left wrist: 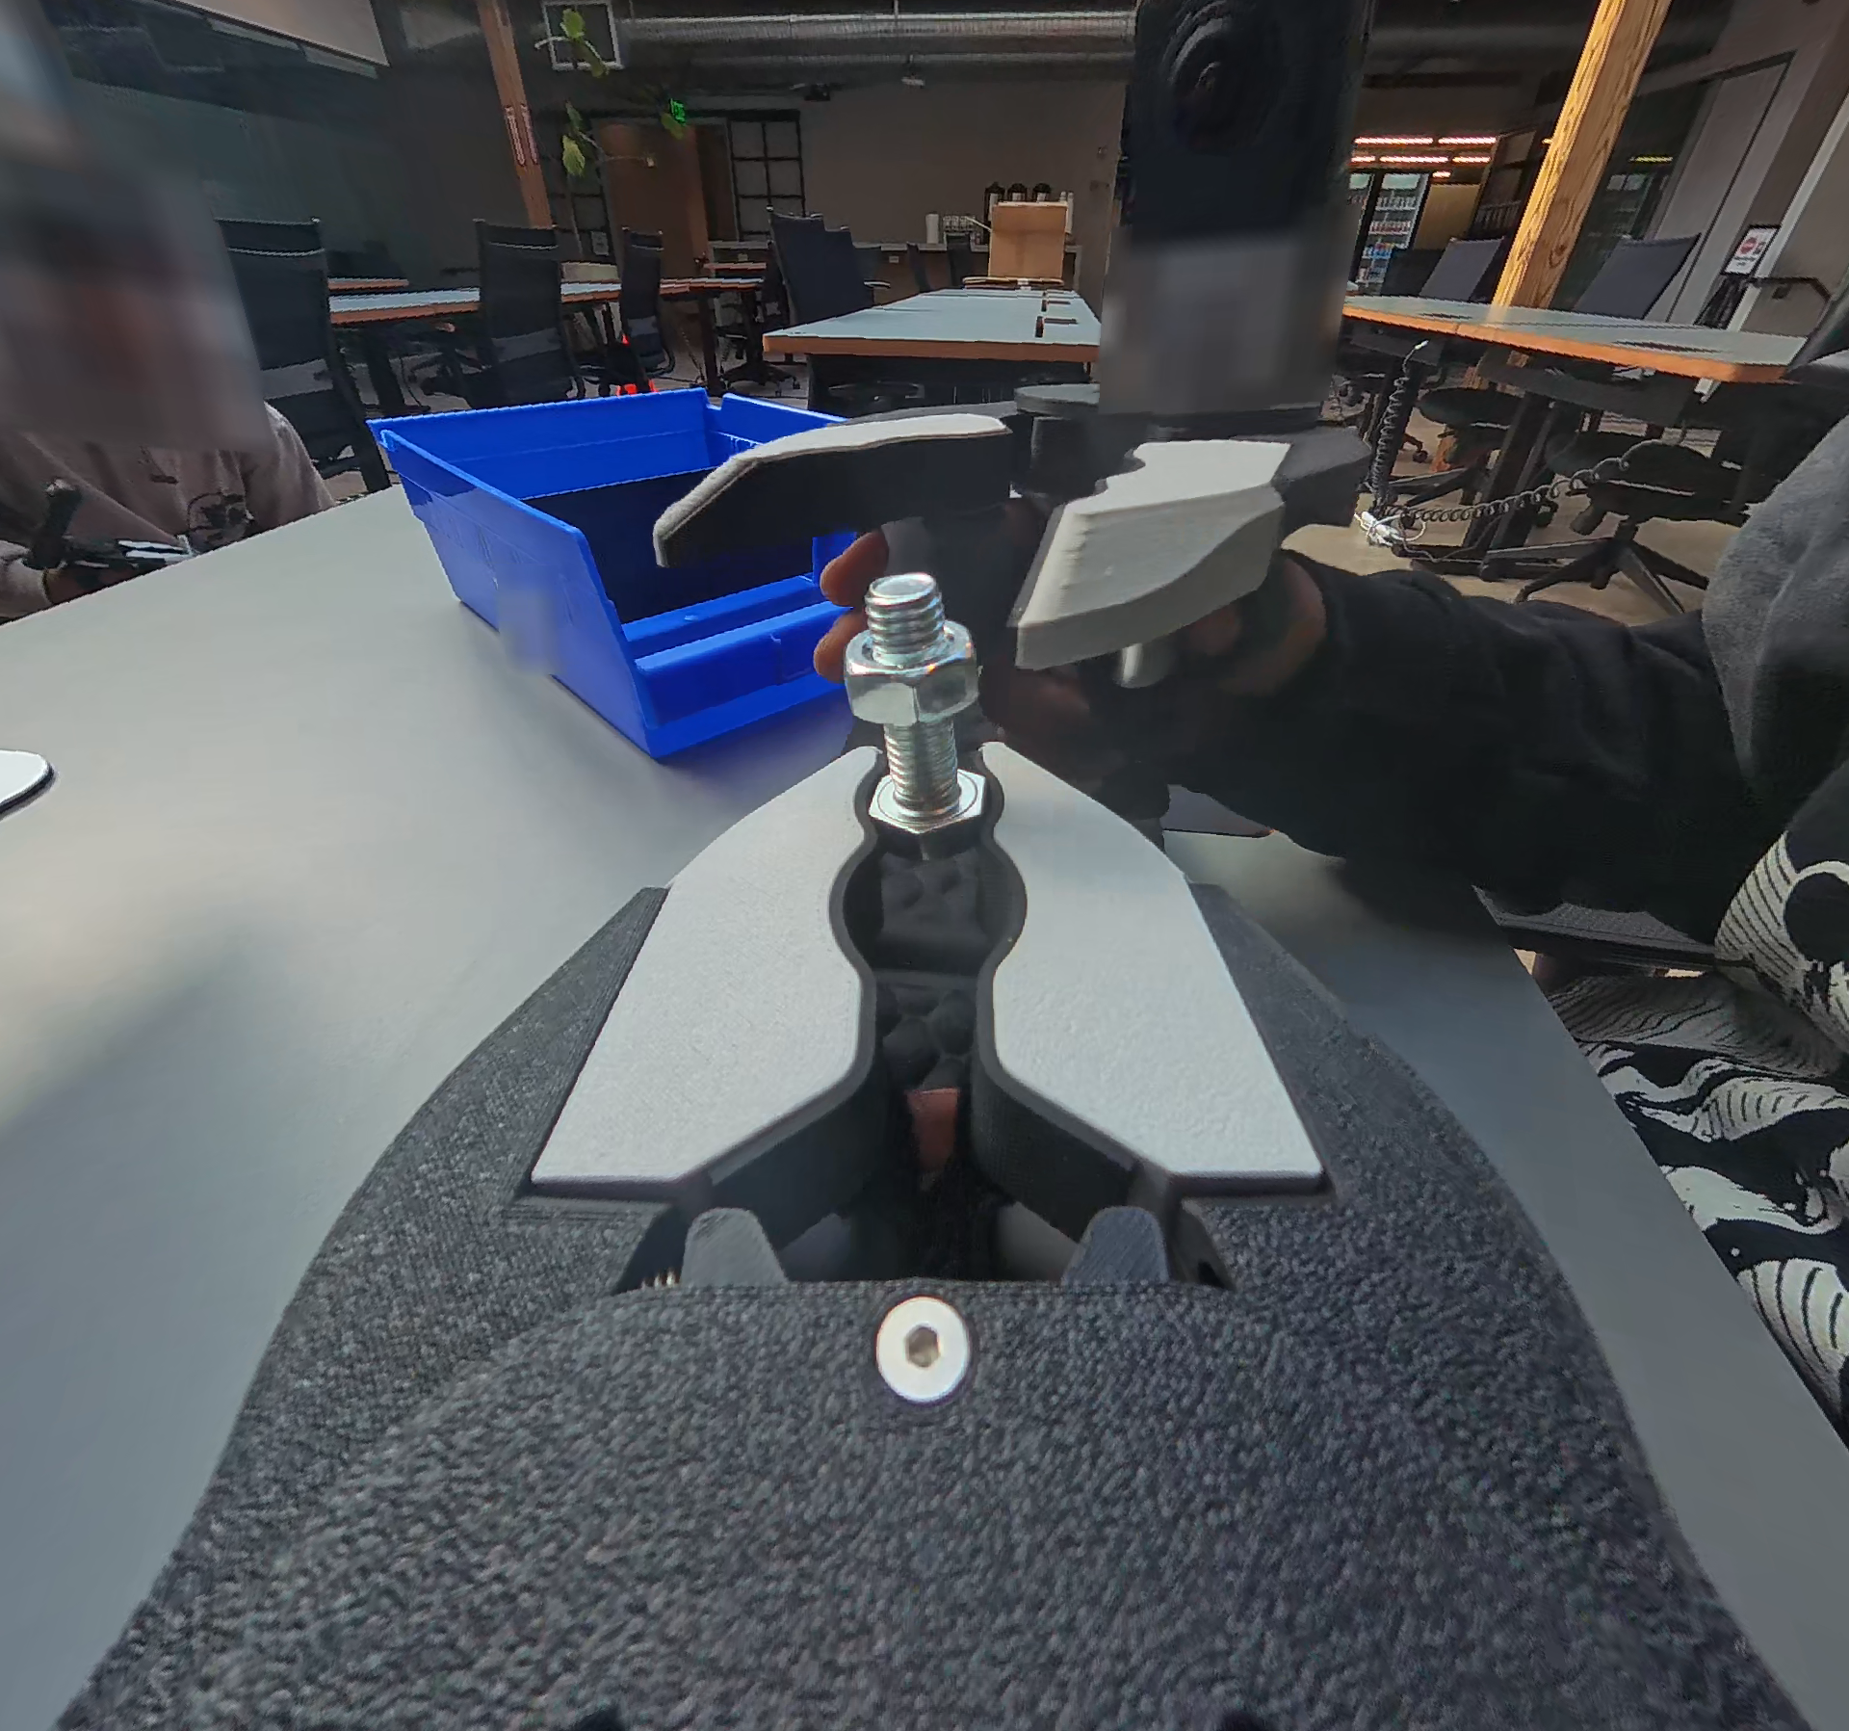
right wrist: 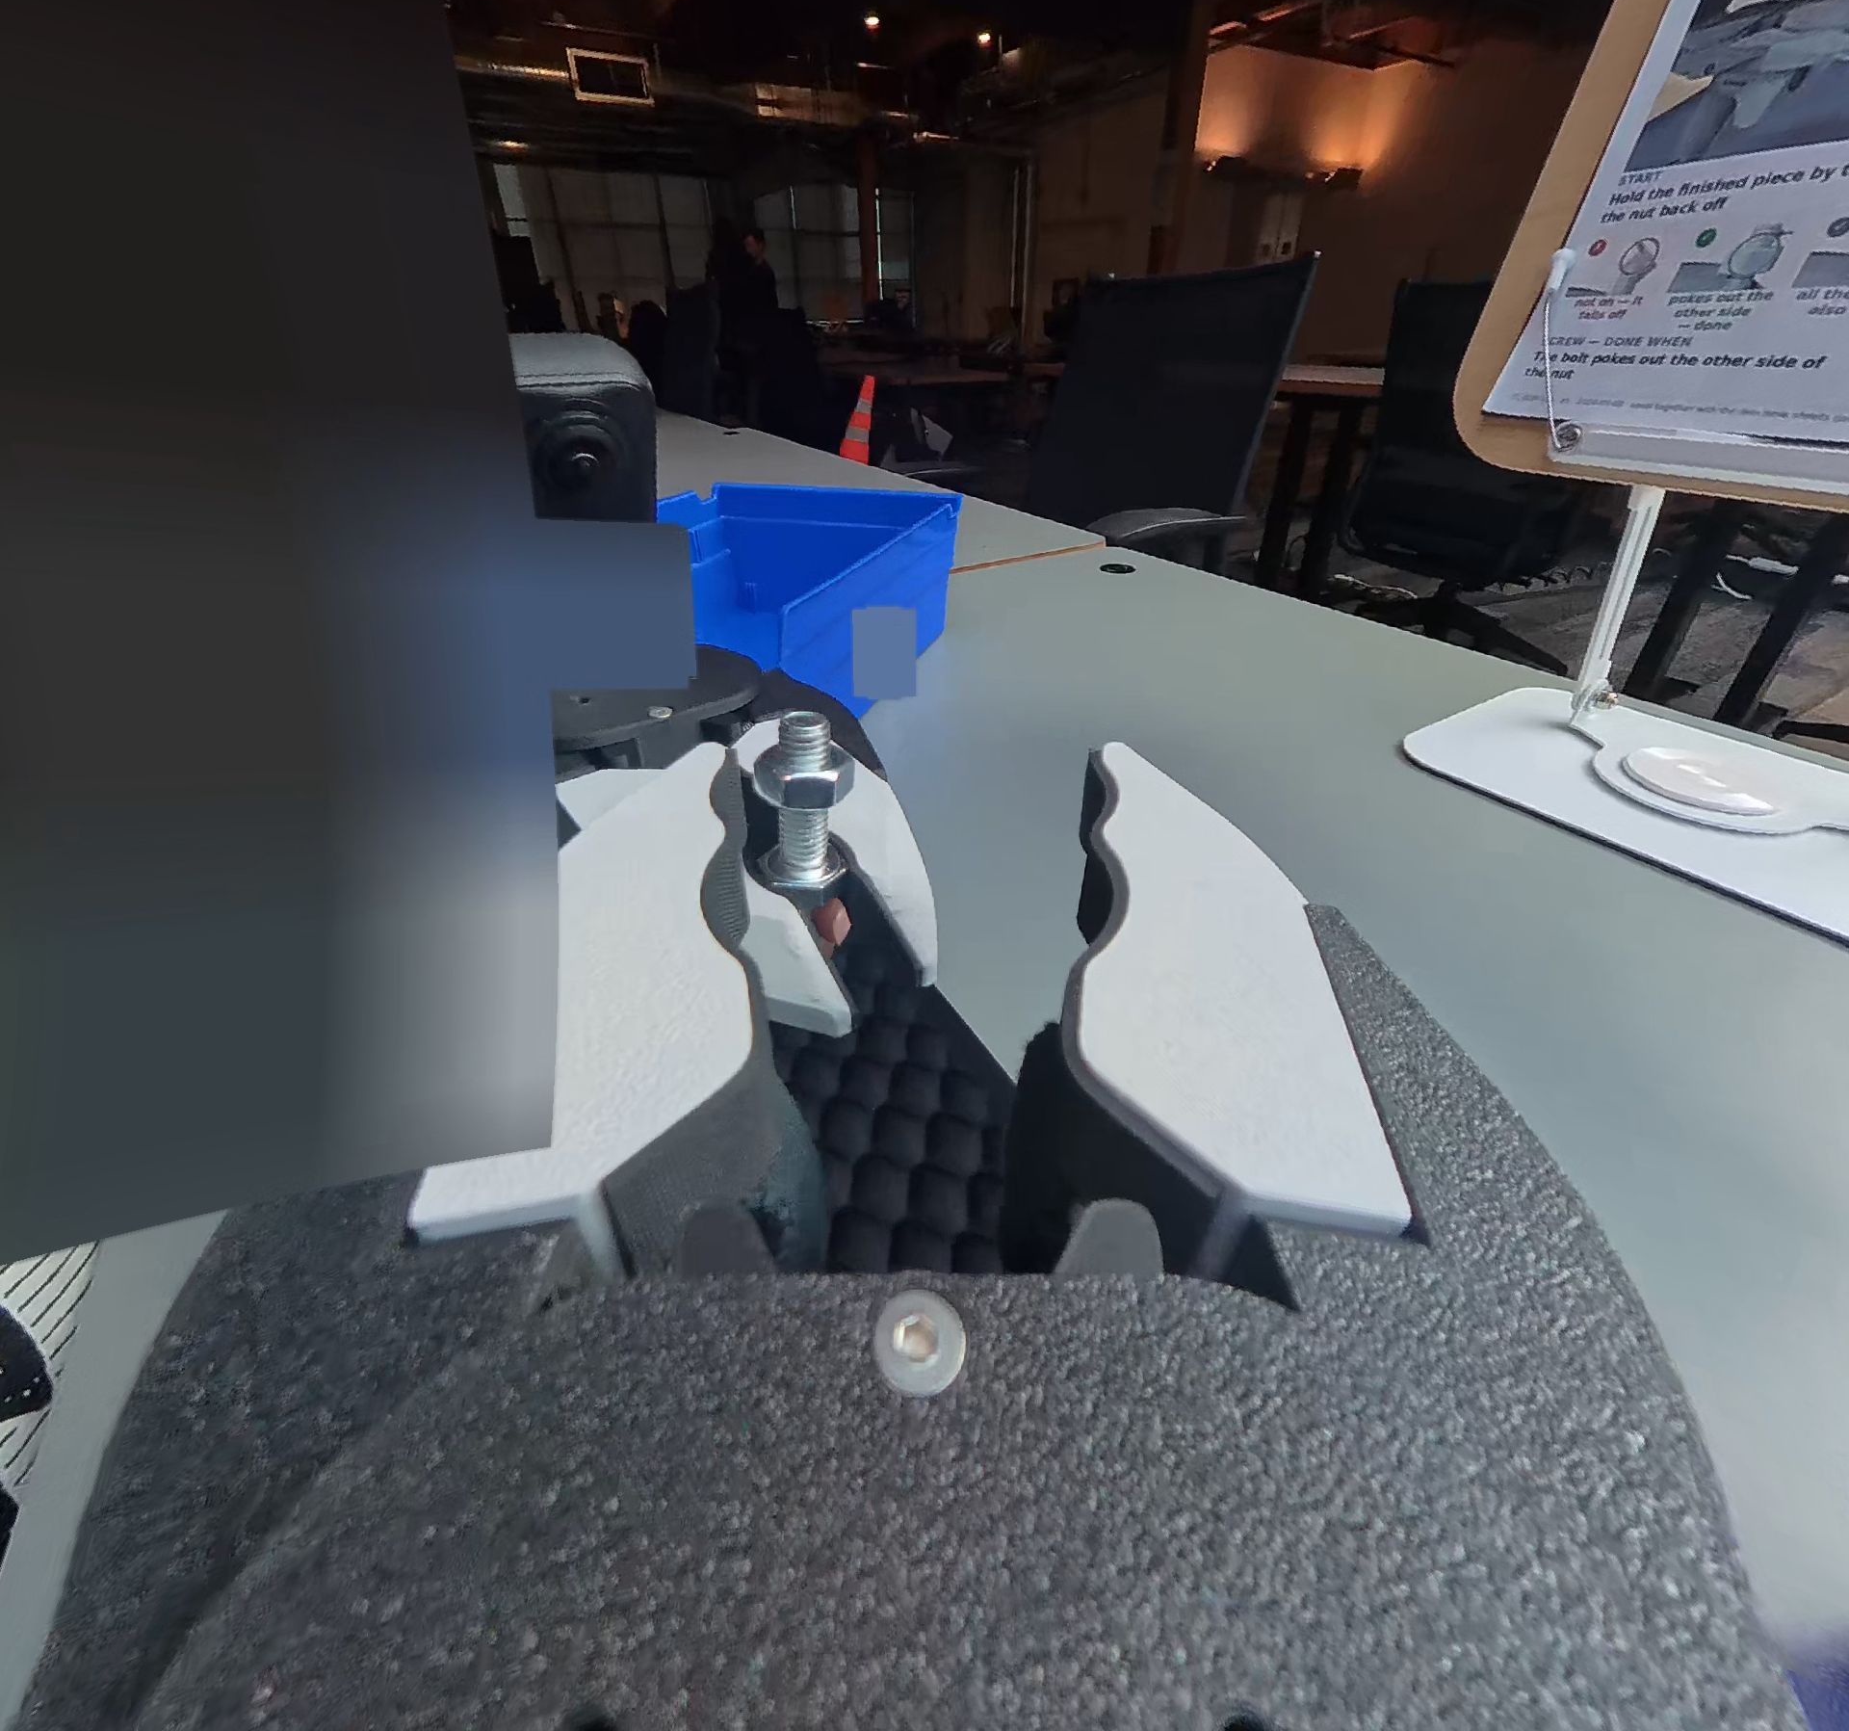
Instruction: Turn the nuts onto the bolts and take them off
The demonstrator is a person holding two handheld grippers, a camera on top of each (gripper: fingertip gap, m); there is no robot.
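Bin (left wrist: 560,522) behind bolt (left wrist: 905,682) w/ nut (left wrist: 908,677); left tool (left wrist: 926,807) grips bolt.

Blue bin (left wrist: 560,522) — silver bolt (left wrist: 905,682)

Right hand-held gripper (right wrist: 905,872) gapes beside the bolt (right wrist: 805,807) (nut (right wrist: 800,779) threaded on).

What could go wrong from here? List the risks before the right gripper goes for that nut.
1. The right gripper is open and sits off to one side of the nut; closing now could miss the flats or pinch the threads above.
2. The left gripper holds the bolt only by its head at the fingertips, so turning force may tilt or twist it loose.
3. A freed nut could roll across the table rather than into the blue bin.
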